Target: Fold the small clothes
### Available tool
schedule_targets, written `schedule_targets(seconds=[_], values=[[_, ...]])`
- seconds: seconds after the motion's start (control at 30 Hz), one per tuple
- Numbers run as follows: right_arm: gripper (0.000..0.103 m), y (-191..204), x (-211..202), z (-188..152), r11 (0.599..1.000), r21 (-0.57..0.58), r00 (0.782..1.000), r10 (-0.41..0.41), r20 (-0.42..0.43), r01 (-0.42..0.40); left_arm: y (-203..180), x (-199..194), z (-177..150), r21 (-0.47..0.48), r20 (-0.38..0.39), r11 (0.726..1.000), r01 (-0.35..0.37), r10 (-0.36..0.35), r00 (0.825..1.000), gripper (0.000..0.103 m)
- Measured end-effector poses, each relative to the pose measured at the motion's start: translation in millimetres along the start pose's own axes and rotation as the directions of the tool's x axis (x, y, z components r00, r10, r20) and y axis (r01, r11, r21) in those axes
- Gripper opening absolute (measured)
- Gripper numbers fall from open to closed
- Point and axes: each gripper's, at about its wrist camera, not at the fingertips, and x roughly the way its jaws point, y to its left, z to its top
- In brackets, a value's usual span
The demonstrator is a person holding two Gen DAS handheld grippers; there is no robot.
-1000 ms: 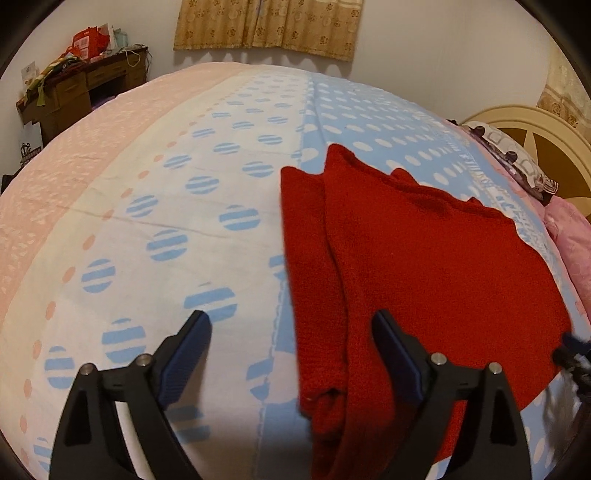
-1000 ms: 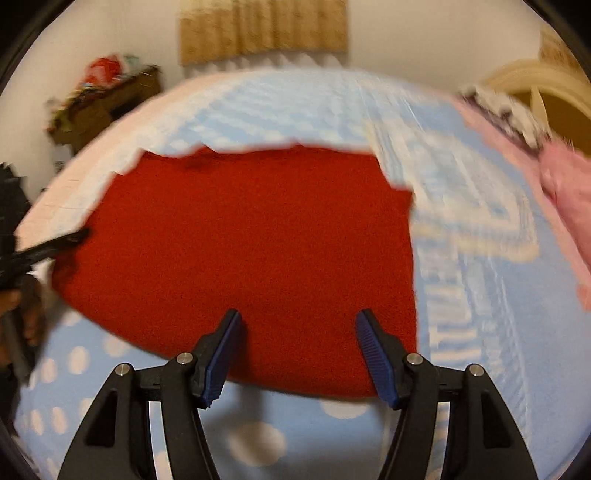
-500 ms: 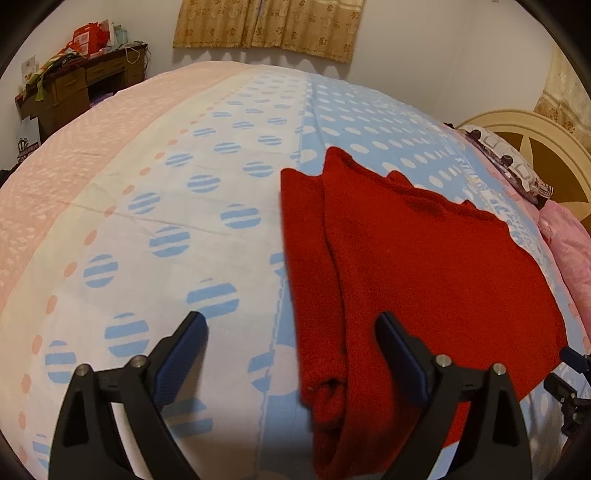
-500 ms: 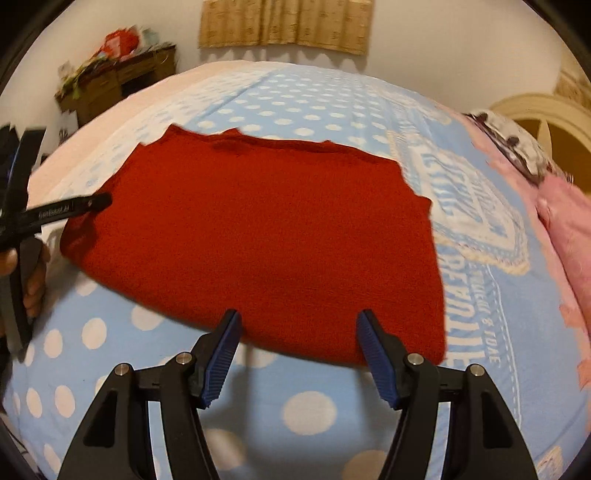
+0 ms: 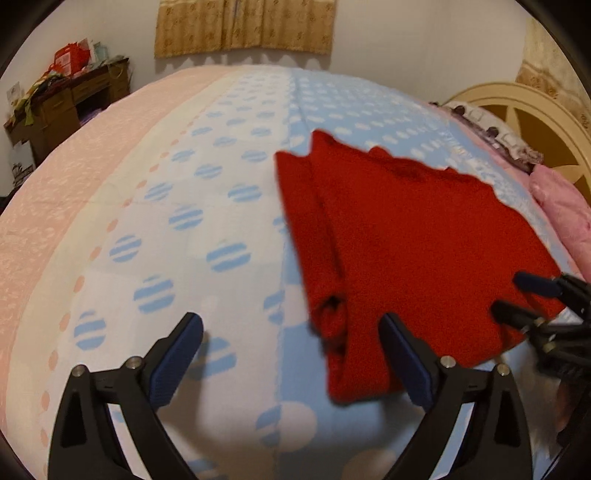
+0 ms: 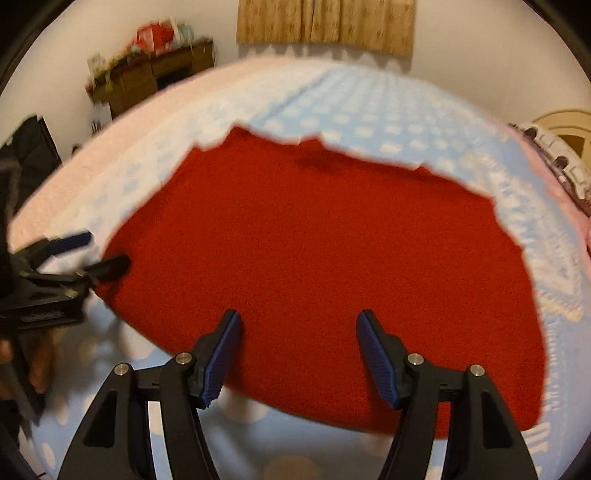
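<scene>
A red knitted sweater lies flat on the bed, its sleeve folded in along its left side. It fills the middle of the right wrist view. My left gripper is open and empty over the sheet, its right finger by the sweater's near left corner. My right gripper is open and empty just above the sweater's near hem. The right gripper also shows at the right edge of the left wrist view, over the sweater's near right part. The left gripper shows at the left of the right wrist view.
The bed sheet is pink, white and blue with dots. A wooden desk with clutter stands at the far left. A cream headboard and pink pillows are at the right. Curtains hang on the far wall.
Both grippers have moved forward towards the sweater's near edge. The right gripper now sits over the hem. The sweater has not moved.
</scene>
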Motion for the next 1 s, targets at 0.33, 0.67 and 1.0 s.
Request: schedule_targets(seconds=[0.33, 0.67, 1.0], values=[[0.067, 32, -22, -3, 0.994, -0.110, 0.997, -0.020, 0.069, 0.027, 21, -19, -6, -0.066, 0.044, 0.997, 0.035, -0.032, 0.999, 0.102], [0.067, 127, -20, -10, 0.902, -0.430, 0.994, 0.010, 0.113, 0.040, 64, -35, 3, -0.107, 0.059, 0.990, -0.096, 0.102, 0.993, 0.102], [0.058, 158, 6, -4, 0.850, -0.505, 0.982, -0.072, 0.174, 0.152, 64, -26, 14, -0.056, 0.041, 0.991, -0.121, 0.124, 0.991, 0.102]])
